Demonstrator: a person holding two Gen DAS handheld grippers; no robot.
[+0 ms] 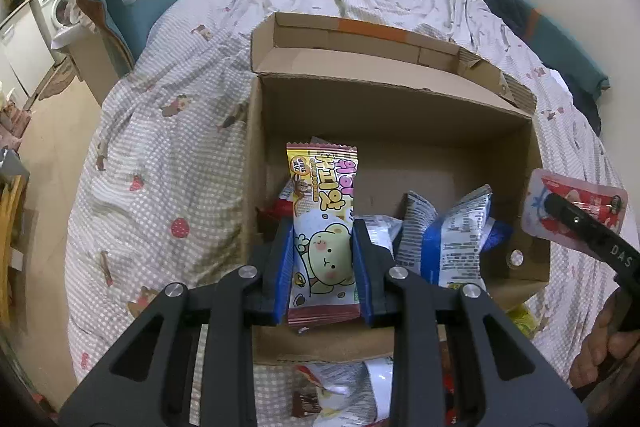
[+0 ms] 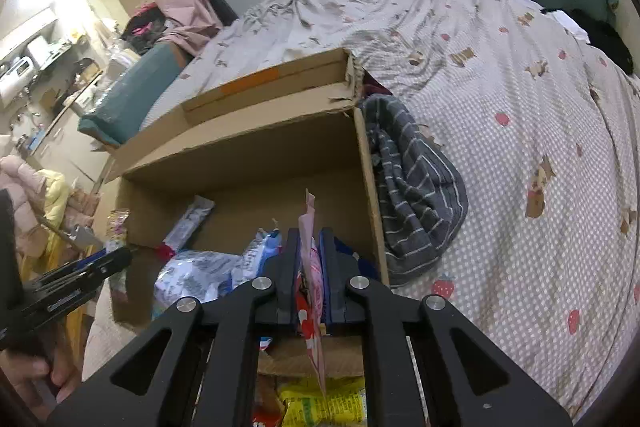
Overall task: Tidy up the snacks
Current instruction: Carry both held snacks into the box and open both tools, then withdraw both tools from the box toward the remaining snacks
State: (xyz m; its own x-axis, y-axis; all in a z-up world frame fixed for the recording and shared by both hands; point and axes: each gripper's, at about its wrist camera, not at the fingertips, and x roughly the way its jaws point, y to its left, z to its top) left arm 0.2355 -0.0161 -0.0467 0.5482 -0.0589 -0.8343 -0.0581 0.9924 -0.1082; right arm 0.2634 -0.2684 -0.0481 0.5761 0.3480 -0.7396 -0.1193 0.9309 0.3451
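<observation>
Both grippers are clamped on snacks: the left gripper (image 1: 322, 267) pinches a bear-print wafer packet (image 1: 323, 227) above the cardboard box (image 1: 400, 111), while the right gripper (image 2: 309, 279) squeezes a thin pink packet (image 2: 312, 267) edge-on, at three o'clock of the first

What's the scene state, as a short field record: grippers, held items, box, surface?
left gripper: shut on bear snack, held over the box
right gripper: shut on pink packet, edge-on between the fingers, at the box's near right edge
box: cardboard, open, flaps up
box contents: blue-white packs, a few others
outside box: yellow pack, near side
surface: bed, dotted sheet
beside box: striped cloth, right side
</observation>
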